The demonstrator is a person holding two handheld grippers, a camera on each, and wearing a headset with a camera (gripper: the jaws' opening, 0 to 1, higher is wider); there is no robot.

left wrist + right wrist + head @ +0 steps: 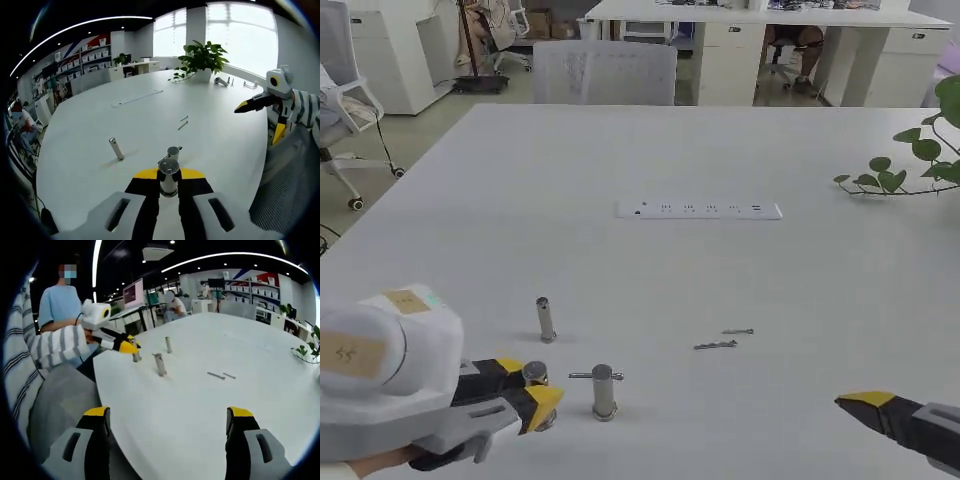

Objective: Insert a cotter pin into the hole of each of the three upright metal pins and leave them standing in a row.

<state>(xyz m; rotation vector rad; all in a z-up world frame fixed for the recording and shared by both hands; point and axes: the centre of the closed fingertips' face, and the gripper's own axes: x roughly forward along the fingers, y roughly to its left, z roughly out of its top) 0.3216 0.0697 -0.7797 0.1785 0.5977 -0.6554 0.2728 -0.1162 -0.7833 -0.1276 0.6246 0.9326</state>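
A short, round pin of bright metal with a wider cap (169,167) stands upright near the table's front left edge, pinched at its shank between the yellow-tipped black jaws of the left tool (530,386). Just beside it stands a second capped metal pin (604,392), with a thin wire cotter pin (595,376) lying crosswise through the hole below its cap. A third capped metal pin (546,320) stands free a little farther back, apart from the other two. To the right, two loose cotter pins (716,345), slim and grey, lie flat on the smooth, matte white table (720,150), close together. The right tool (169,412) hangs over the table's near right edge, its jaws spread wide with nothing between them. Farther back lie a long, flat white power strip (700,210) and, at the right edge, trailing green leafy stems (910,165).
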